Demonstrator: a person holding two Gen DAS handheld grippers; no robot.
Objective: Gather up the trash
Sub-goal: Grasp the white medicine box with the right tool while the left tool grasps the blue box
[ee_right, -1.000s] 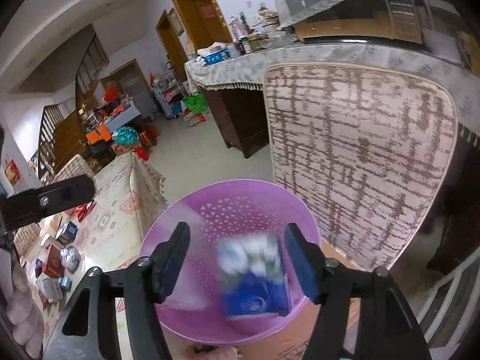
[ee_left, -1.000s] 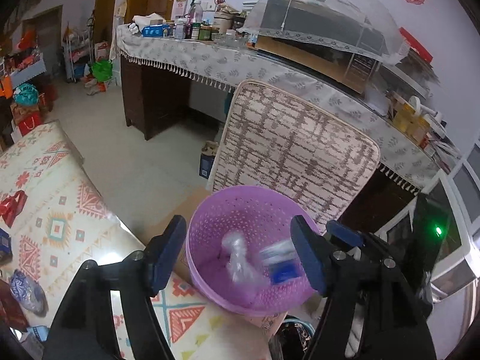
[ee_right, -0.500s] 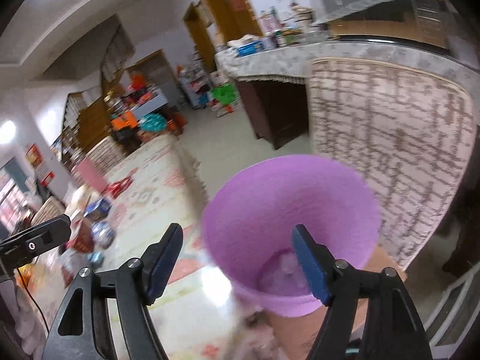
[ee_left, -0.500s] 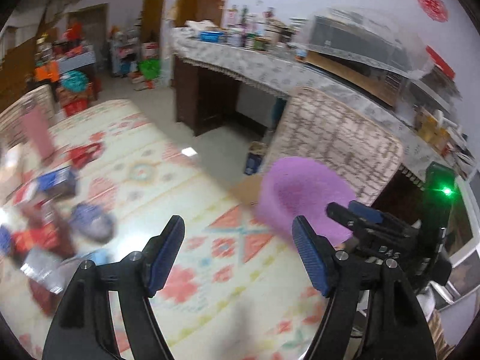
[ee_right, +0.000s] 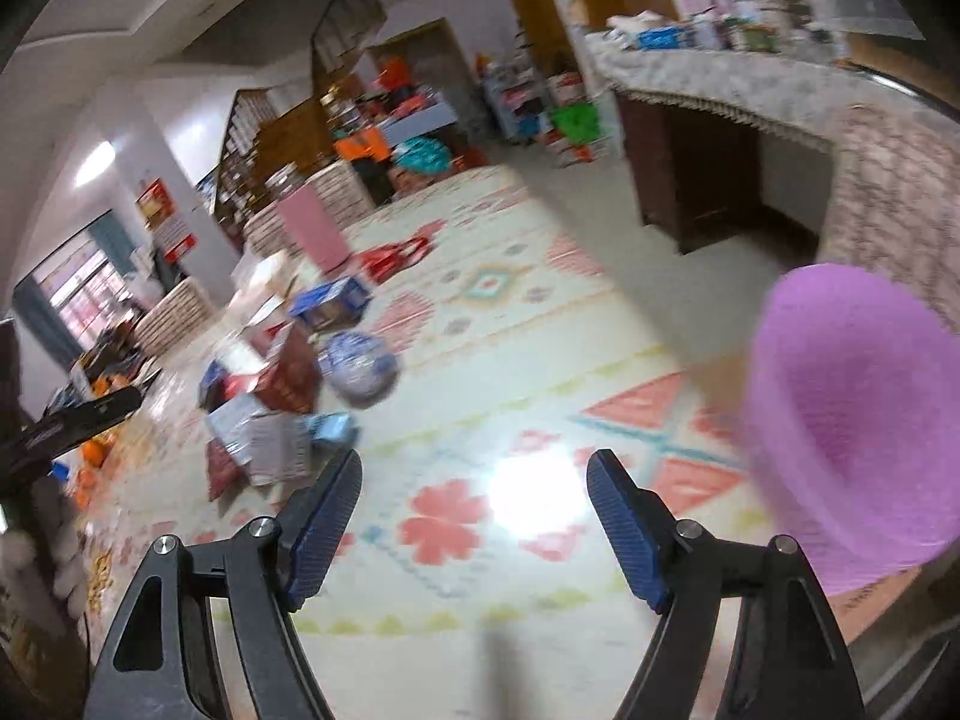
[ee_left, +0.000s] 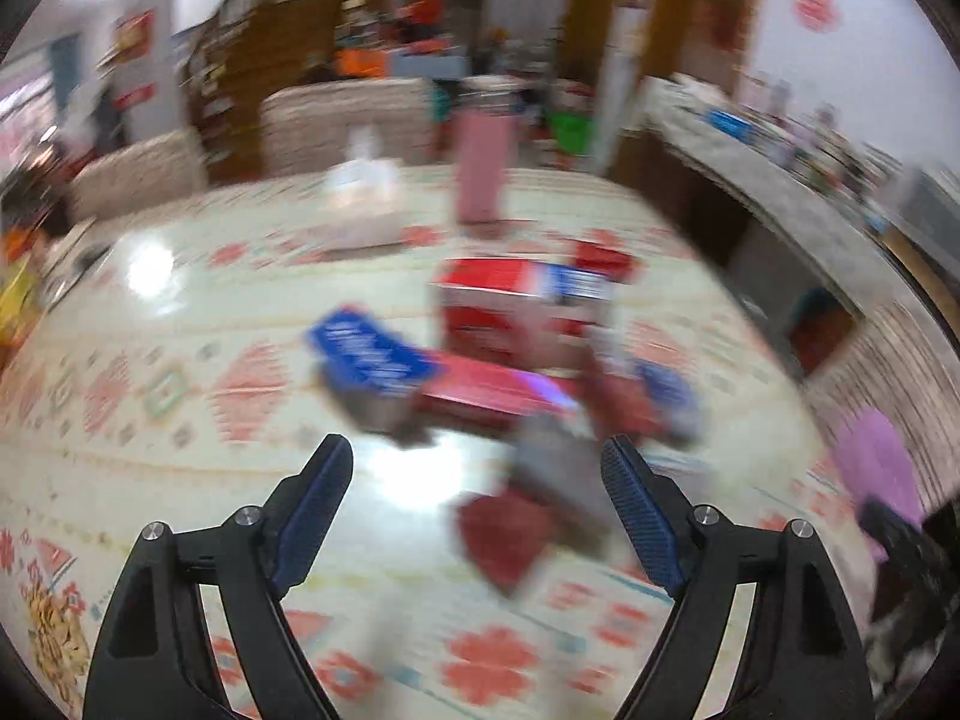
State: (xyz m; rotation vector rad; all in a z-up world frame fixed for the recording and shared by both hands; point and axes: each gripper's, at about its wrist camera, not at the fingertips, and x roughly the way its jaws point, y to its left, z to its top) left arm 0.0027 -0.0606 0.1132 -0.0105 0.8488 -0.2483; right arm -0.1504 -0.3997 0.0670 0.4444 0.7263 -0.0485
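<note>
A cluttered living room lies ahead of me, and a patterned tablecloth (ee_right: pixel 510 324) covers the worktop I am working over.

My left gripper (ee_left: pixel 477 501) is empty with its jaws opening, nothing between them. Just beyond it sits the pile of trash (ee_left: pixel 516 354): a dark red wrapper (ee_left: pixel 504 531) nearest the fingertips, then a blue carton (ee_left: pixel 369 354) to the left and a red box (ee_left: pixel 510 306) behind. The view is badly smeared, so I cannot make out edges or which pieces overlap. I should slow down until the picture settles before I commit to a piece.

My right gripper (ee_right: pixel 474 516) is also empty, its jaws opening over bare cloth. The pile lies to its left in that view, with a round blue-and-white wad (ee_right: pixel 360 369) at the near edge and standing clear of the boxes. The purple basket (ee_right: pixel 852 420) is close on the right at the worktop's edge.

I judge the best plan is to send each gripper to a separate piece: the left to the red wrapper, the right to the round wad. I want the jaws wide, straddling one item only, coming down at a slant so the pads close across its narrow side. The flat wrapper may slide on the glossy cloth, so I should pinch a raised edge. The basket looks light and could tip if I knock it.
</note>
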